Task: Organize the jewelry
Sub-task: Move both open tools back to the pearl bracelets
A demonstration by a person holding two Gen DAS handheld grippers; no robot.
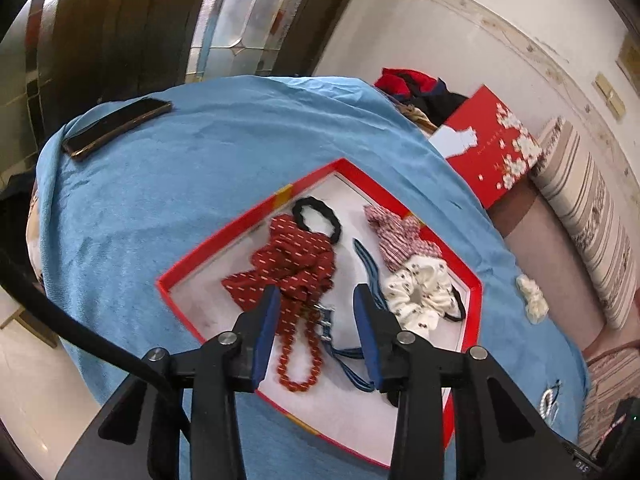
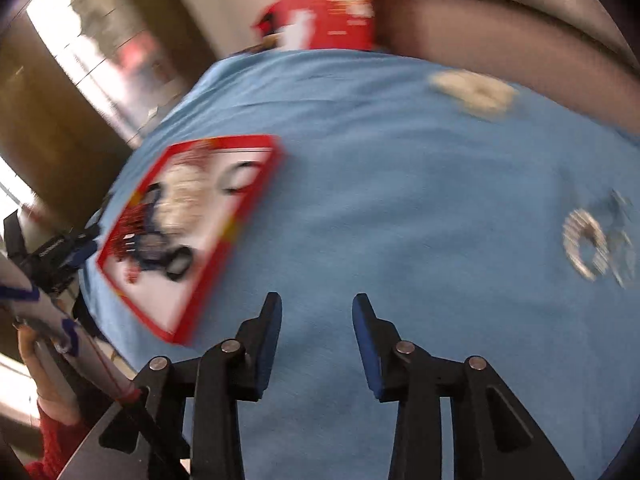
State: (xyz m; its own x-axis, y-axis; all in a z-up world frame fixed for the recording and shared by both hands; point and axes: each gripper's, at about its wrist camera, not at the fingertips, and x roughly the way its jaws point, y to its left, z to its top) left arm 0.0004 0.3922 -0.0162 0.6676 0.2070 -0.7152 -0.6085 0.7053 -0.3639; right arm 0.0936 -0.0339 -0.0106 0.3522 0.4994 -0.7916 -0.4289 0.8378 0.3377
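- Left gripper (image 1: 316, 296) hangs over the red tray (image 1: 182, 264), jaws apart, nothing held; the red bead necklace (image 1: 300, 356) lies between them.
- Right gripper (image 2: 316, 304) is also spread and empty above the blue cloth (image 2: 400, 200).
- Scrunchies and bands already fill the tray; a cream scrunchie (image 1: 531, 298) and a sparkly bracelet (image 2: 588, 246) remain outside, so I judge it mostly done.
- A phone (image 1: 116, 126) lies well apart; nothing blocks the way.
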